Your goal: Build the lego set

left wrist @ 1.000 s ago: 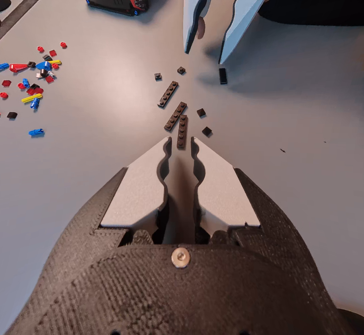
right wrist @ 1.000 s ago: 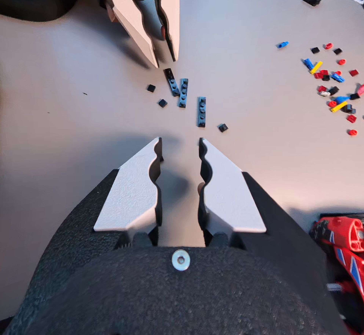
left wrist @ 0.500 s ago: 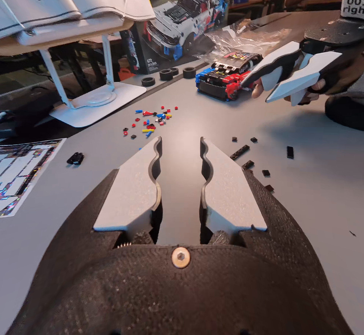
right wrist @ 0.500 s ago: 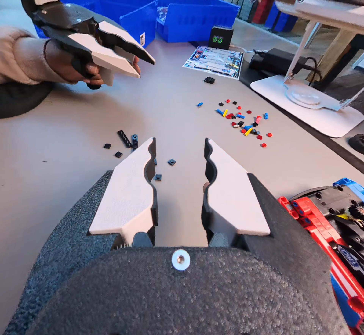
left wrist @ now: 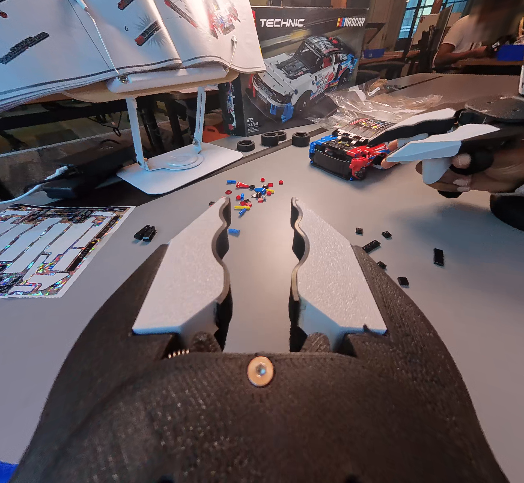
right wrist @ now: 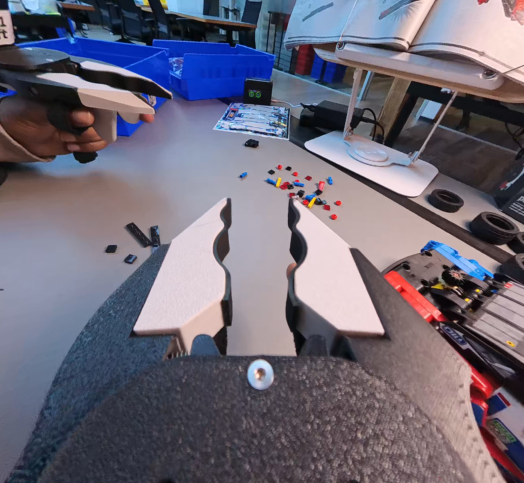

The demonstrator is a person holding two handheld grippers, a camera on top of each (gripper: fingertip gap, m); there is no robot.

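Note:
My left gripper point(left wrist: 259, 200) is open and empty, held level above the grey table point(left wrist: 326, 200). My right gripper point(right wrist: 259, 201) is open and empty too; it also shows at the right of the left wrist view point(left wrist: 382, 148), in front of the partly built red, blue and black car point(left wrist: 344, 154). The car is at the lower right of the right wrist view point(right wrist: 453, 293). Small black plates point(left wrist: 371, 245) lie to the right of my left fingers, and in the right wrist view point(right wrist: 141, 235) to the left. A scatter of red, blue, yellow and black small parts point(left wrist: 253, 194) lies ahead.
An open instruction booklet on a white stand point(left wrist: 170, 165) rises at the back left. The set's box point(left wrist: 303, 72), three loose tyres point(left wrist: 272, 139), a sticker sheet point(left wrist: 48, 245) and a small black piece point(left wrist: 145, 232) are around. Blue bins point(right wrist: 215, 72) stand far off. To the small black piece point(left wrist: 145, 232): left tips about 20 cm, right tips about 30 cm. It turns up in the right wrist view point(right wrist: 250, 141) as well.
Both grippers have lifted and tilted from pointing down at the black plates to pointing level across the table. Both have opened wider. Nothing was picked up.

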